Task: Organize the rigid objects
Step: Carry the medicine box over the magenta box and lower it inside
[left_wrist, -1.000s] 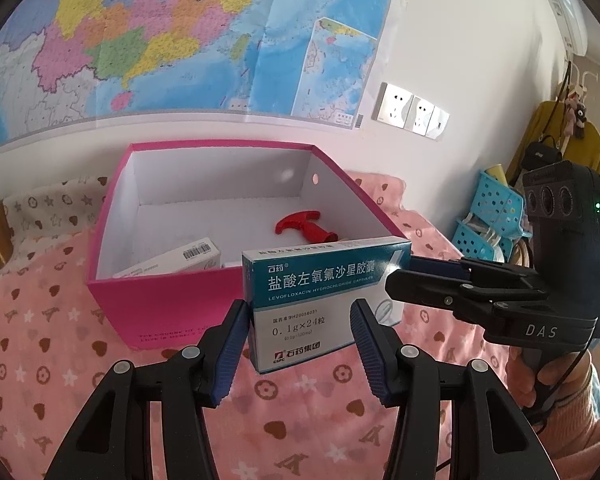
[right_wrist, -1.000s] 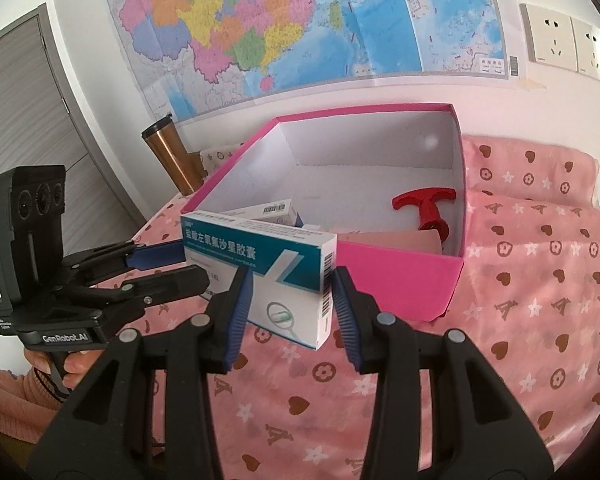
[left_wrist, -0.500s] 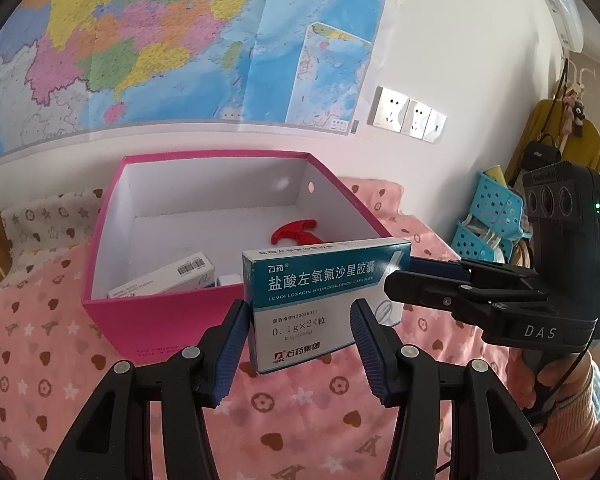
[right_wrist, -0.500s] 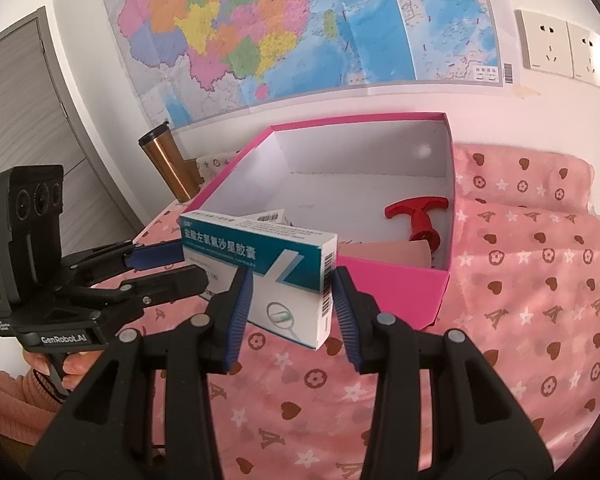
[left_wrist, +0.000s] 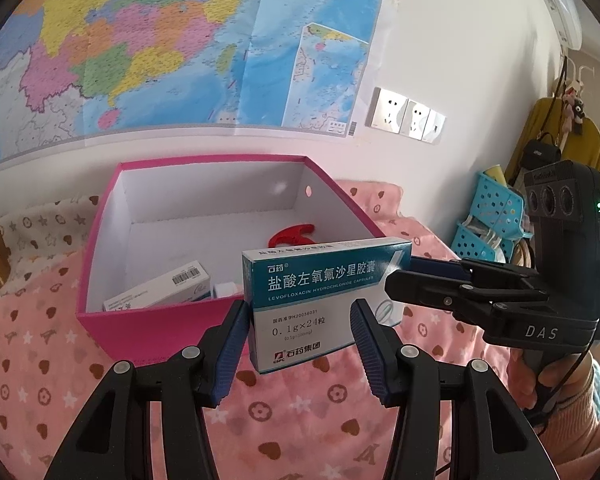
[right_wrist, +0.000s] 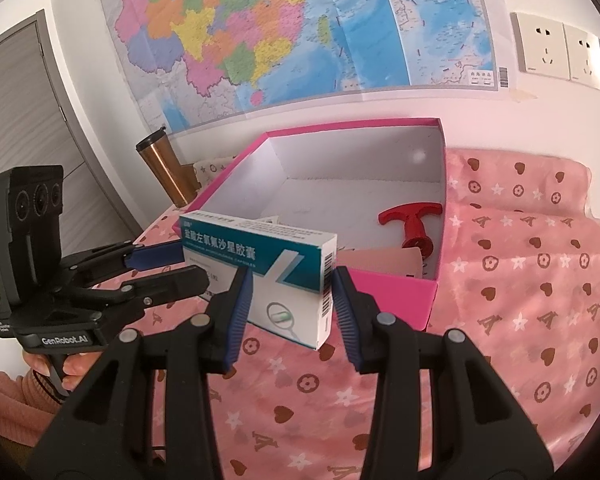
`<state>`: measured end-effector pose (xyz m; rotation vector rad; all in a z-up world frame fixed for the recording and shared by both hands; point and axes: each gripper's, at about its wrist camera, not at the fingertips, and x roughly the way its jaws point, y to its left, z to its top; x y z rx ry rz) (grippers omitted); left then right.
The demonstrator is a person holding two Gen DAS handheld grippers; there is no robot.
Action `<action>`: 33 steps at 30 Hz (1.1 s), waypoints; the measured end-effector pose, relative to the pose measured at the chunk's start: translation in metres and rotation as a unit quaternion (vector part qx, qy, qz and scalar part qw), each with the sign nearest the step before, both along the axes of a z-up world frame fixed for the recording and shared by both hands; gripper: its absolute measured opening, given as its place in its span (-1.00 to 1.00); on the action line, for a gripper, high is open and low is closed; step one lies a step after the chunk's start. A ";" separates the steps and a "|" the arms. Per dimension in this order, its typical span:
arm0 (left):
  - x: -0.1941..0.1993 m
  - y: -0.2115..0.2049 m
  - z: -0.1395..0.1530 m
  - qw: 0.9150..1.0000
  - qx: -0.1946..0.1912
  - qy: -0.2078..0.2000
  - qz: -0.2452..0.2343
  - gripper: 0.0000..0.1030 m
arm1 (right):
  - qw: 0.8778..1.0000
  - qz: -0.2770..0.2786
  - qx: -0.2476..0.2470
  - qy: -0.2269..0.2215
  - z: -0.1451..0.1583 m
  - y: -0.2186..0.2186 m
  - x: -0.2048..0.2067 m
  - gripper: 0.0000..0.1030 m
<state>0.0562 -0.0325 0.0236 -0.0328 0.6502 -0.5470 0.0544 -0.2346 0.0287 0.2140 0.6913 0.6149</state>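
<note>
I see both grippers on one medicine box [left_wrist: 320, 296], in the air in front of the pink bin [left_wrist: 160, 320]: left gripper [left_wrist: 298, 328] and right gripper [right_wrist: 292, 300] each pinch an end. Pink patterned cloth [right_wrist: 520, 300] covers the counter; map [right_wrist: 300, 32] and sockets [left_wrist: 404, 114] on the white wall

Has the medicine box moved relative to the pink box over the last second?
Yes. The medicine box now sits higher against the pink box, hiding more of the red handle. In the right wrist view its top reaches above the near wall.
</note>
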 end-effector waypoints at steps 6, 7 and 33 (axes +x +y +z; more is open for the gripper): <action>0.002 -0.002 0.000 1.000 0.003 -0.001 0.001 0.02 | 1.000 0.000 -0.001 -0.002 0.001 -0.002 0.002 -0.15; 0.002 -0.002 0.001 1.000 0.002 -0.001 0.002 0.02 | 1.000 0.000 -0.001 -0.002 0.001 -0.002 0.003 -0.15; 0.015 -0.008 0.004 1.000 0.007 -0.005 0.004 0.02 | 1.000 -0.005 -0.003 -0.008 0.005 -0.007 0.013 -0.14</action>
